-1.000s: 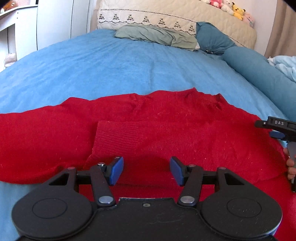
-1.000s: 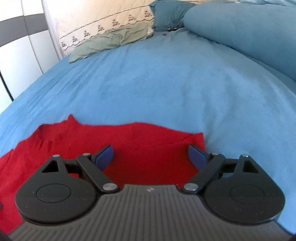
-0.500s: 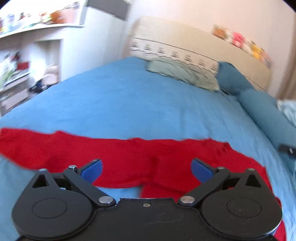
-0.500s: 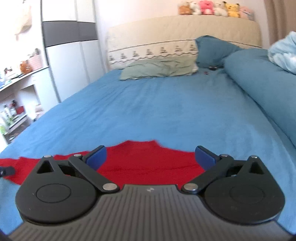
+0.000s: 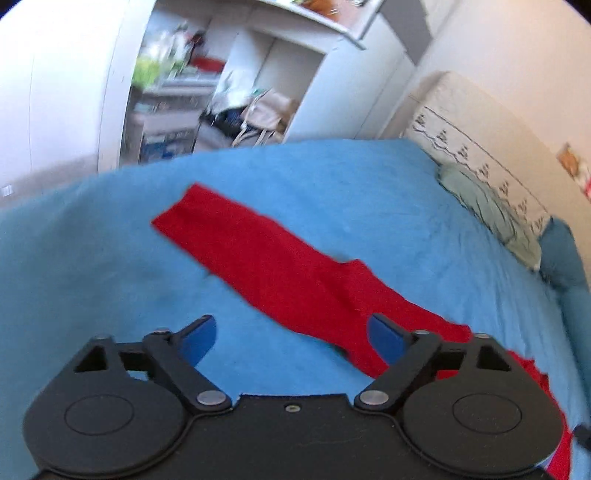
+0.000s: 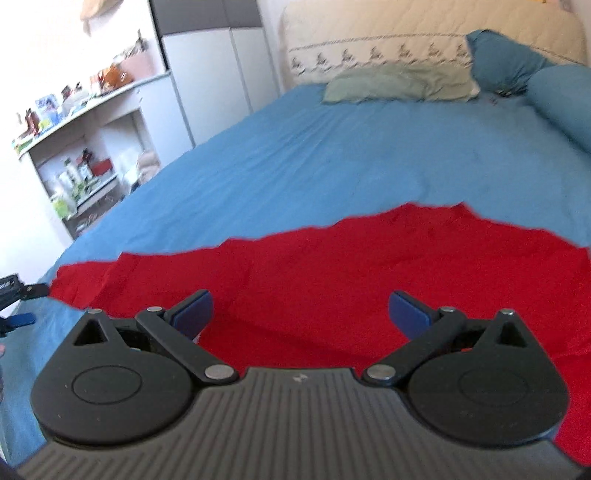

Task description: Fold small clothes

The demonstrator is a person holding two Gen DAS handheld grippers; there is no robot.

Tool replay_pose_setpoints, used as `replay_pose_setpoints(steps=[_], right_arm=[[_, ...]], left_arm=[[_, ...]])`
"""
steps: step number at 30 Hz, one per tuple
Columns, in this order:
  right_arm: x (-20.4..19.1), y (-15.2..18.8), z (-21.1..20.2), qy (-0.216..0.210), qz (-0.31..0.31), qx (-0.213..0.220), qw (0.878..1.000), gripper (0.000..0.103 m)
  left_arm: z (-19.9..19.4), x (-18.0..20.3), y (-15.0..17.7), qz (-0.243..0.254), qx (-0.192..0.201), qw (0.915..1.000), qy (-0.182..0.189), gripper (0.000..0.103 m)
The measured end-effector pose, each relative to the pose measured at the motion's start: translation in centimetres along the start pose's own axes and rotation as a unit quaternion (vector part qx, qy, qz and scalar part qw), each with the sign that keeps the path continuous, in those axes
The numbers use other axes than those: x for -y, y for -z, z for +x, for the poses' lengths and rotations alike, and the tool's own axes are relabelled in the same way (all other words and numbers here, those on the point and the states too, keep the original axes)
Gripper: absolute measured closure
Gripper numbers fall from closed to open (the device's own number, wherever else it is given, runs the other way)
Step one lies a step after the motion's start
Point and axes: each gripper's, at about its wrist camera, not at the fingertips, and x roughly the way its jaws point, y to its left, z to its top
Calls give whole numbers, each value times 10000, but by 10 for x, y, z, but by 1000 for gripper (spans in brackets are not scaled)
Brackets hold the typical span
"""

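We hold the left gripper (image 5: 291, 338) with its jaws apart and gripping nothing, above the blue bed (image 5: 110, 280). In its view the red garment (image 5: 280, 266) has a sleeve stretching flat from the upper left of the frame toward the lower right. We hold the right gripper (image 6: 301, 308) with jaws wide apart too, over the garment's body, which fills the lower half of that frame. A green pillow (image 6: 388, 86) lies at the headboard (image 6: 424, 33).
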Motion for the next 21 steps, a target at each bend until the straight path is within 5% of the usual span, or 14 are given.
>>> replay_pose_setpoints(steps=[10, 13, 15, 21], right_arm=[[-27, 13, 41, -50, -210, -171, 9996, 0], [-27, 14, 50, -33, -299, -187, 9994, 0], [-26, 15, 54, -17, -308, -199, 9993, 0], [-21, 12, 52, 8, -227, -124, 9997, 0]], left_arm=[[65, -27, -18, -433, 34, 9991, 12, 45], [78, -27, -28, -359, 112, 9991, -211, 66], [84, -25, -32, -292, 130, 9986, -416, 95], [73, -6, -43, -179, 325, 9986, -367, 97]])
